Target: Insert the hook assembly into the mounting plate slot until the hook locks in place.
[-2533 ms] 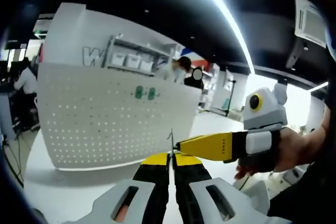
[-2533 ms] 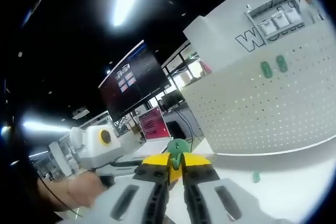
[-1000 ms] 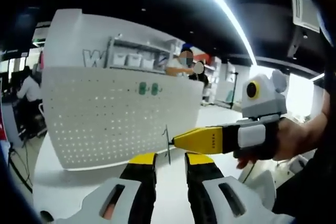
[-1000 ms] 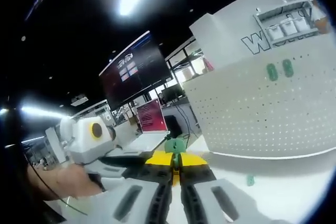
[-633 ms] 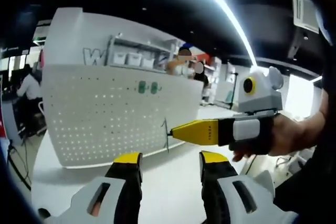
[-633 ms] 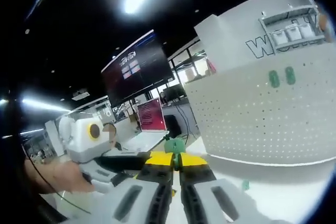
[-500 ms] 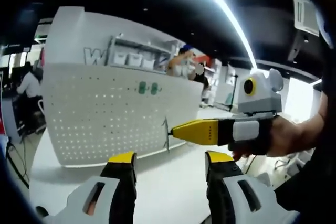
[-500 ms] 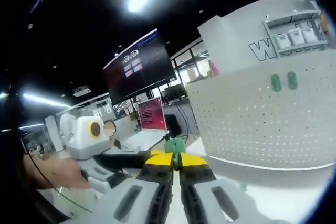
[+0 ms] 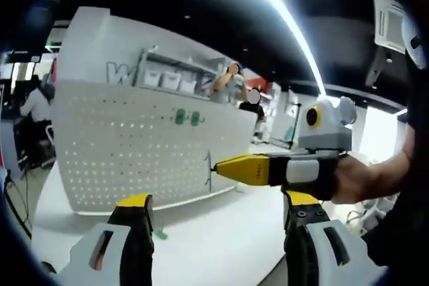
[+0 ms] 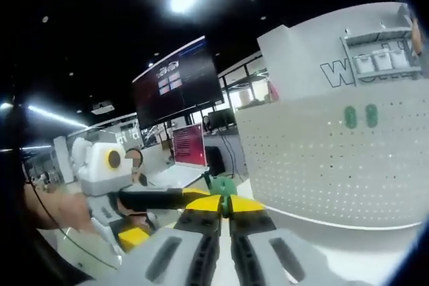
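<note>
My right gripper (image 10: 224, 204) is shut on the green hook assembly (image 10: 223, 185), which sticks up just past its yellow tips. In the left gripper view the right gripper (image 9: 214, 167) reaches in from the right, with the hook (image 9: 208, 169) seen edge-on as a thin strip at its tip. My left gripper (image 9: 218, 200) stands wide open below it, holding nothing. The white perforated mounting plate (image 9: 134, 145) stands upright behind, carrying two green pieces (image 9: 186, 118). It also fills the right side of the right gripper view, where the plate (image 10: 335, 159) shows the same green pieces (image 10: 358, 116).
A small green part (image 9: 161, 234) lies on the white table (image 9: 221, 239) near the plate's foot. The left gripper (image 10: 171, 216) and a hand come in from the left. A dark monitor (image 10: 177, 85) and red sign (image 10: 189, 145) stand behind. People are in the background.
My left gripper was shut at the hook's thin end, then opened wide and drew back. The right gripper keeps hold of the hook throughout.
</note>
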Available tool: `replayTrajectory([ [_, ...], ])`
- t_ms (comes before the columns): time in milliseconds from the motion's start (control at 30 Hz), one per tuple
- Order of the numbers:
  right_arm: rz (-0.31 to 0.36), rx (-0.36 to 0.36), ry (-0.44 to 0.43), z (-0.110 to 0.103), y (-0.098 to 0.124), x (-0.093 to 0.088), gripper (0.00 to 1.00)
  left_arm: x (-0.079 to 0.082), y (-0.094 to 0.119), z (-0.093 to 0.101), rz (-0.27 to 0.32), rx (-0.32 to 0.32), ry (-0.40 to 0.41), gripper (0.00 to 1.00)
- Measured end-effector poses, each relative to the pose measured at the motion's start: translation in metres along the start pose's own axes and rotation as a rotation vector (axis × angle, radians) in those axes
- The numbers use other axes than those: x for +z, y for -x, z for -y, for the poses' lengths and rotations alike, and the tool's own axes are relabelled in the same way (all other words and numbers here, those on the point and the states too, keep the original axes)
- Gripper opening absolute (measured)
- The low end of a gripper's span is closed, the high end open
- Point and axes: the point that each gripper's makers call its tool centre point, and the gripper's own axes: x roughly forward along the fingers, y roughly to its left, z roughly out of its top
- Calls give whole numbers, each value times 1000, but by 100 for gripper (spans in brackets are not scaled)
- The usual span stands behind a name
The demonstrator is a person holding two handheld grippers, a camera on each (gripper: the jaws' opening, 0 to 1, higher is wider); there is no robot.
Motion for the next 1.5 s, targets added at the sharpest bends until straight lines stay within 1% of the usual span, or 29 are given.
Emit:
replayTrajectory([
  [100, 1, -13, 7, 4, -1, -1, 0, 0, 0, 1, -2, -1, 0, 84],
  [200, 2, -22, 8, 7, -1, -2, 0, -3, 0, -2, -18, 10, -14, 84],
  [267, 1, -28, 8, 9, -2, -3, 0, -5, 0, -2, -23, 4, 0, 85],
  [500, 16, -59, 12, 17, -5, -2, 0, -5, -1, -3, -26, 6, 2, 88],
  [700, 39, -100, 26, 30, -7, 2, 0, -5, -3, -4, -28, 11, -1, 91],
  [800, 51, -120, 48, 37, -9, 5, 0, -5, -3, -5, -30, 15, 0, 92],
  [933, 75, -160, 61, 49, -9, 11, 0, -7, -4, -4, -36, 11, 4, 92],
  [1100, 99, -212, 74, 67, -9, 16, 0, -7, -4, -7, -36, 20, 3, 92],
  [1167, 116, -244, 87, 76, -8, 20, 0, -7, -3, -8, -39, 25, 0, 92],
  [1233, 134, -275, 97, 85, -6, 25, 0, -8, -2, -12, -42, 31, 0, 91],
  [1333, 141, -303, 107, 97, -6, 30, 0, -10, 2, -22, -44, 54, 13, 90],
  [1500, 158, -347, 140, 118, -7, 39, 0, -10, 7, -29, -51, 75, 11, 91],
])
